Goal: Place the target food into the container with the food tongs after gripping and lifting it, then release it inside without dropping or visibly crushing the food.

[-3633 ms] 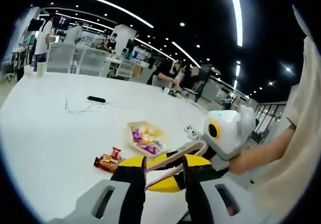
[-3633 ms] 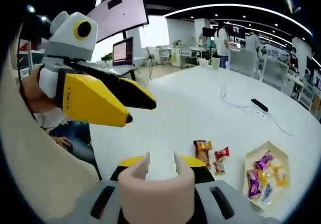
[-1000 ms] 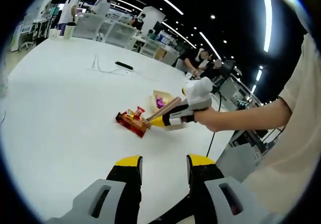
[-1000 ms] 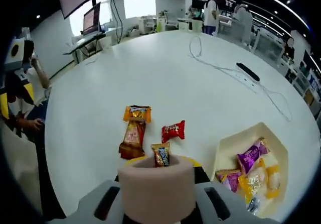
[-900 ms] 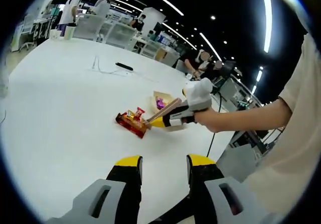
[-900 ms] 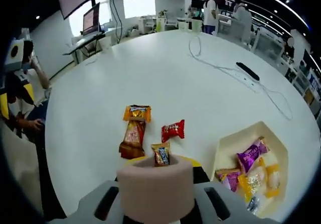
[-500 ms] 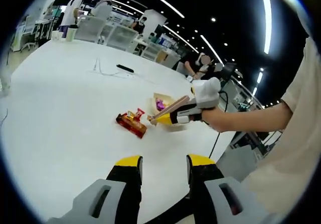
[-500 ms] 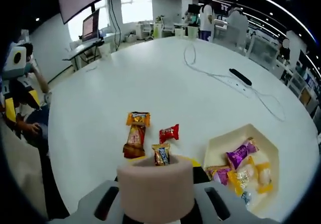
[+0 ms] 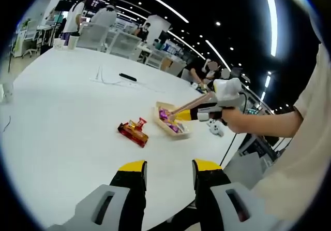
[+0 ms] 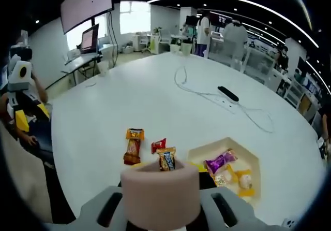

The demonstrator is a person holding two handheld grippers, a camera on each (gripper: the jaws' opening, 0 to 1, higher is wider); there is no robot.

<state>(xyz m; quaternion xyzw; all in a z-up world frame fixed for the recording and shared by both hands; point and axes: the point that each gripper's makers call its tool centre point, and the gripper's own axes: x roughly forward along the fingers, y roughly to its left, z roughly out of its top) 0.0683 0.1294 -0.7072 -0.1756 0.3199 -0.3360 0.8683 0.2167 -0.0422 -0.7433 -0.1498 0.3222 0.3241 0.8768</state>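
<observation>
My right gripper (image 10: 168, 170) is shut on pink food tongs (image 10: 160, 192), and the tong tips pinch a small gold-and-blue wrapped candy (image 10: 166, 159). In the left gripper view a hand holds that right gripper (image 9: 195, 114) in the air, with the tongs (image 9: 182, 108) reaching over the near end of the cream hexagonal container (image 9: 168, 129). The container (image 10: 207, 150) holds several wrapped sweets. On the table to its left lie an orange snack pack (image 10: 133, 148) and a red candy (image 10: 158, 145). My left gripper (image 9: 169, 166) hangs open and holds nothing.
A black remote (image 10: 227, 94) and a thin white cable (image 10: 192, 86) lie farther back on the round white table (image 10: 103, 112). A small white device (image 9: 214, 129) sits near the table's right edge. People and chairs stand beyond the far side.
The right gripper has risen with the candy in the tongs and moved from above the loose snacks to above the container. The left gripper stays open.
</observation>
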